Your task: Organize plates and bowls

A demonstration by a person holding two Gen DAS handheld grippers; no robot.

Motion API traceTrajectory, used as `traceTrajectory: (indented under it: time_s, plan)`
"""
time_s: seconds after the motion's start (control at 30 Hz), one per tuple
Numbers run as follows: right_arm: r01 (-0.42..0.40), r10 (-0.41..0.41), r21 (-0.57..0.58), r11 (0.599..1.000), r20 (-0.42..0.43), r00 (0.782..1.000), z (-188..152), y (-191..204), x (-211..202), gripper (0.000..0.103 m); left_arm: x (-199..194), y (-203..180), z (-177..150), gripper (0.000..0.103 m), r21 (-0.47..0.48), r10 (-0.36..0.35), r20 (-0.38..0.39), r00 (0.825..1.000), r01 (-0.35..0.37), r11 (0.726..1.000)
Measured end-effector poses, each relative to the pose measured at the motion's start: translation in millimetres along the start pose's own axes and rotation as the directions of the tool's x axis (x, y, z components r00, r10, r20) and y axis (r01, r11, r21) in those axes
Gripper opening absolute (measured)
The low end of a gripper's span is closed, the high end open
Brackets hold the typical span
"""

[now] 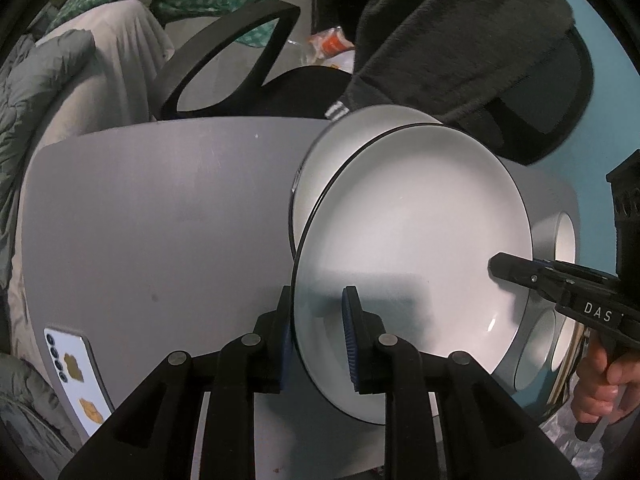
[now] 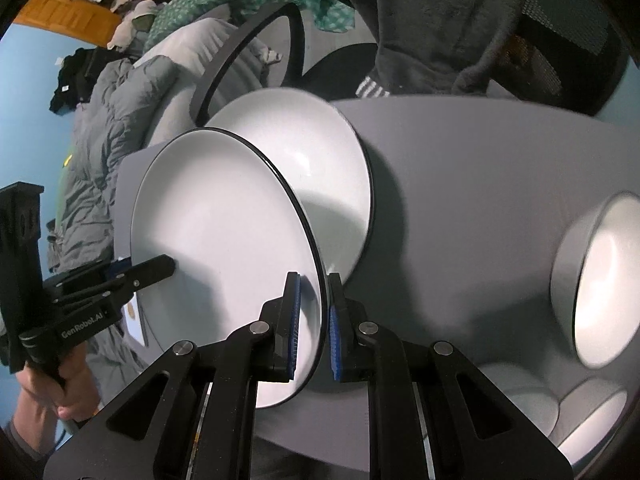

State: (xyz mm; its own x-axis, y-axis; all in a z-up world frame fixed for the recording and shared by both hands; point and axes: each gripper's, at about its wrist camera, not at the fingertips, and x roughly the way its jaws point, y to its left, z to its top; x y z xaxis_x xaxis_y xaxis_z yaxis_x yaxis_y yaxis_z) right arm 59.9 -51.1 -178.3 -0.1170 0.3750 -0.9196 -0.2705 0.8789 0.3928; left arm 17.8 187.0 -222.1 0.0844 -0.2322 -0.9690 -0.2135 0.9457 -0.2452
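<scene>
A white plate with a thin black rim [image 1: 420, 232] [image 2: 216, 216] hangs tilted above the grey table [image 1: 160, 220] [image 2: 460, 160], held from two sides. My left gripper [image 1: 318, 332] is shut on its near rim, one blue pad under the edge and one on the top face. My right gripper [image 2: 316, 328] clamps the opposite rim and shows in the left wrist view as black jaws [image 1: 498, 266] on the plate's far side. The left gripper [image 2: 168, 266] appears on the plate's left in the right wrist view. A second white plate [image 1: 332, 168] [image 2: 328, 152] lies on the table, partly covered.
Two grey bowls with white insides [image 2: 600, 280] [image 2: 592, 420] sit at the table's right end. A white phone [image 1: 76, 368] lies near the left edge. A black chair [image 1: 224, 64], a person in dark fleece [image 1: 460, 40] and a grey quilt [image 2: 112, 128] surround the table.
</scene>
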Motion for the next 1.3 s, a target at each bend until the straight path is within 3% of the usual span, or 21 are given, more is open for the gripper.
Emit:
traceTrajectory:
  time_s: [0.37,0.77,0.87,1.3]
  plan:
    - [-0.013,0.015,0.035,0.999,-0.056,0.998,34,-14,18,0.013,21,-3,20,0.021,-0.017,0.041,-0.037,0.998,-0.042,0.999]
    - [-0.019,0.025,0.092,0.996,-0.064,0.998,45,-24,14,0.014,27,-4,23,0.021,-0.014,0.04,-0.039,0.998,-0.04,0.999]
    - [-0.017,0.025,0.097,0.995,-0.076,0.997,45,-23,14,0.019,27,-4,24,0.021,-0.022,0.034,-0.044,0.998,-0.035,0.999]
    - [0.087,-0.078,0.063,0.994,-0.126,0.989,49,-5,11,0.031,6,0,24,0.027,-0.017,0.058,0.022,0.998,-0.057,0.998]
